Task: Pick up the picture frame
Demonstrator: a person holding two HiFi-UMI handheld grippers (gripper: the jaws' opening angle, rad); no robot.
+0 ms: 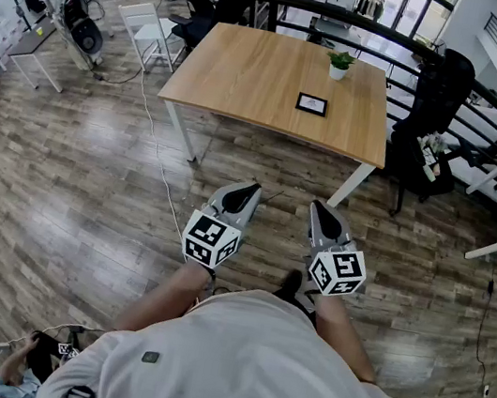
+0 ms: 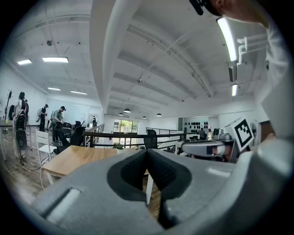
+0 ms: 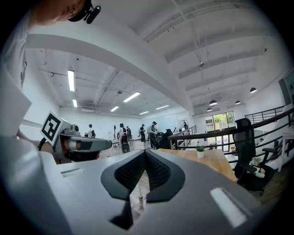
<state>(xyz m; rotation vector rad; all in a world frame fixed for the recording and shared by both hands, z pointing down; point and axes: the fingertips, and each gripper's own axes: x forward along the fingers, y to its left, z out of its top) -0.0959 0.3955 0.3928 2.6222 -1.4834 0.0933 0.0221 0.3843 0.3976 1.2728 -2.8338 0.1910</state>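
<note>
A small black picture frame (image 1: 312, 104) lies flat on the wooden table (image 1: 250, 79), right of its middle. Both grippers hang over the floor well short of the table's near edge, held side by side close to the person's body. My left gripper (image 1: 251, 187) is shut with nothing in it. My right gripper (image 1: 316, 205) is shut and empty too. In the left gripper view the jaws (image 2: 147, 151) meet at the tips, and the table (image 2: 78, 158) shows beyond them. The right gripper view shows the closed jaws (image 3: 144, 151) and the table (image 3: 209, 160) at right.
A small potted plant (image 1: 339, 63) stands at the table's far edge. A black office chair (image 1: 435, 112) sits right of the table, a white folding chair (image 1: 150, 28) to its left. A cable (image 1: 162, 178) trails across the wood floor. Railings and people stand behind.
</note>
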